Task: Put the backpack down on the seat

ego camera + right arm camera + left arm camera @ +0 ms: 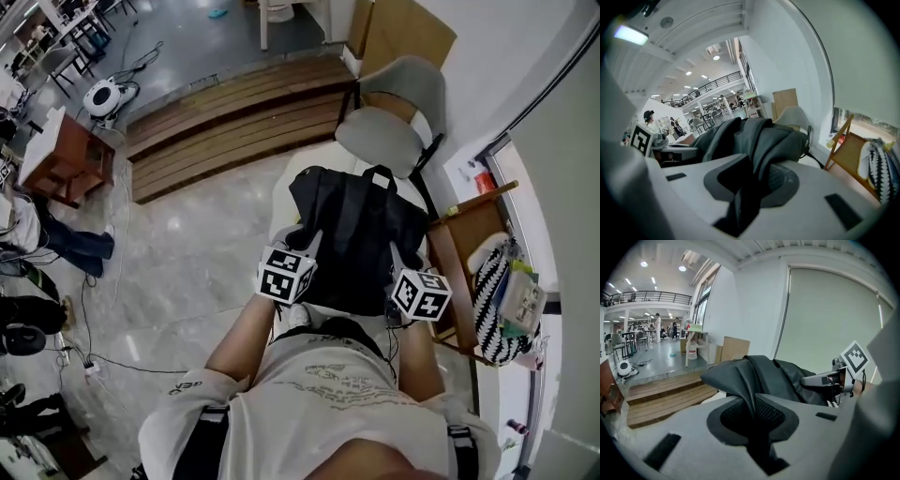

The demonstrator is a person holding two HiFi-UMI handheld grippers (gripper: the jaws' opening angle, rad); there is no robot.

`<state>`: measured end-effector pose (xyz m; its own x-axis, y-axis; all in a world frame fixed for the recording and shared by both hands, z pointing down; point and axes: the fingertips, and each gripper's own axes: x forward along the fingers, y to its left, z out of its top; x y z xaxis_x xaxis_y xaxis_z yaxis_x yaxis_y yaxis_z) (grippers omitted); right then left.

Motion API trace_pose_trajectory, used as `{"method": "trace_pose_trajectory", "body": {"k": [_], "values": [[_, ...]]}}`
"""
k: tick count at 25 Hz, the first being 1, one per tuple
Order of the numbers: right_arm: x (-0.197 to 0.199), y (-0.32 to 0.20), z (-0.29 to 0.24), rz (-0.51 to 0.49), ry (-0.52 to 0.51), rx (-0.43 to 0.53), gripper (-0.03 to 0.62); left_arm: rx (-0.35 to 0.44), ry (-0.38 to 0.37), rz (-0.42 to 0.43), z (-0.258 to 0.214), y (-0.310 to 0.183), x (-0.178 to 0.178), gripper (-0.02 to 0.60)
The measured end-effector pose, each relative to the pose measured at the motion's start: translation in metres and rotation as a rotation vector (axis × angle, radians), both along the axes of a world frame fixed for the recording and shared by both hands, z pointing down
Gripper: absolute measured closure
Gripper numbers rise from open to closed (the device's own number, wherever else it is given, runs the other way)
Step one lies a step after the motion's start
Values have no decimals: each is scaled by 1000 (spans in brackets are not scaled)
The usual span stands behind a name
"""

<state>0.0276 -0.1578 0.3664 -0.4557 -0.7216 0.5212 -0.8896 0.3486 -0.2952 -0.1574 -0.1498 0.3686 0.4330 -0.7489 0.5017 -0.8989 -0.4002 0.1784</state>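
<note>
Left tool (751,398): jaws narrow, pinched on a fold of black fabric that rises straight out from between them. Right tool (757,164): same story, jaws close together with a thick ridge of the same fabric caught in the gap. So I hold the backpack (361,239) by both tools at once, left tool on its near-left part, right tool on its near-right part.

Here is what matters for the next move. The backpack stretches away from me, its long axis running near to far, and its carry handle (380,173) is at the far end. The whole body of it lies beyond my tools, none of it behind them. Neither tool is closer than the other; they sit level, side by side, with the backpack's width between them.

Under it I see the pale seat (281,202), showing along the backpack's left edge and at the near-left corner. The backpack is right over that seat. Whether its bottom already rests there or hangs just above, I can't tell from here.

Past the handle stands a grey chair (389,131), just beyond the seat's far end.

My read: the drop is straight down, both tools together, so the far end doesn't slide off toward the chair.
</note>
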Motion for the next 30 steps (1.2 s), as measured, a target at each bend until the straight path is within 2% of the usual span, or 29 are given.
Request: {"method": "trace_pose_trajectory", "body": {"k": [4, 11, 16, 22, 26, 30], "values": [[8, -9, 42, -26, 6, -76, 511, -68, 17, -12, 42, -7, 7, 517], [26, -9, 129, -38, -19, -280, 511, -237, 13, -14, 124, -7, 27, 520], [37, -6, 186, -49, -26, -357, 513, -347, 6, 2, 186, -8, 37, 520], [61, 16, 250, -19, -61, -464, 513, -469, -33, 68, 249, 6, 59, 522], [69, 47, 289, 0, -81, -538, 513, -589, -72, 110, 292, 24, 63, 523], [75, 71, 321, 105, -165, -597, 513, -638, -103, 153, 321, 27, 69, 525]]}}
